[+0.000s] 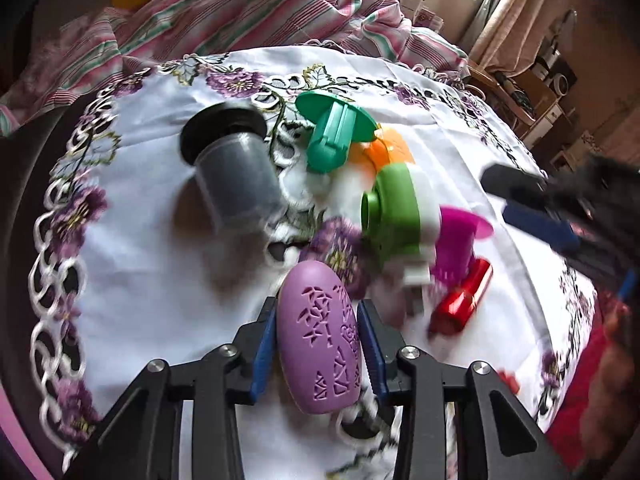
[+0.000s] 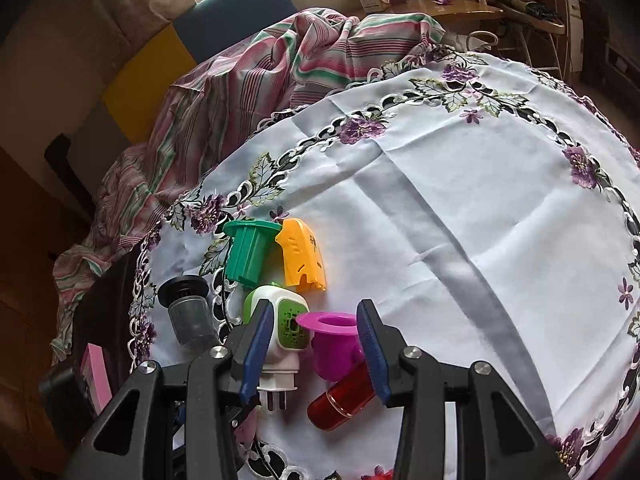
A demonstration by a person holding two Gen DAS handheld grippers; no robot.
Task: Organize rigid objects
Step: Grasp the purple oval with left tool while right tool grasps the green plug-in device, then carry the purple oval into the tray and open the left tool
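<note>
My left gripper (image 1: 318,346) is shut on a purple oval case (image 1: 320,340) with cut-out patterns, held above the tablecloth near its front. Beyond it lie a grey cup with a black rim (image 1: 236,176), a teal flanged piece (image 1: 336,136), an orange cover (image 1: 384,152), a green-and-white plug device (image 1: 400,216), a magenta cup (image 1: 456,244) and a red cylinder (image 1: 464,304). My right gripper (image 2: 314,344) hovers open over the magenta cup (image 2: 334,344), the red cylinder (image 2: 344,400) and the plug device (image 2: 286,328). The left wrist view shows the right gripper (image 1: 524,204) empty.
A round table carries a white tablecloth (image 2: 460,220) embroidered with purple flowers. A striped pink-and-green cloth (image 1: 240,12) is heaped at its far edge. A pink box (image 2: 96,376) sits off the table's left side. A wooden desk (image 2: 460,8) stands behind.
</note>
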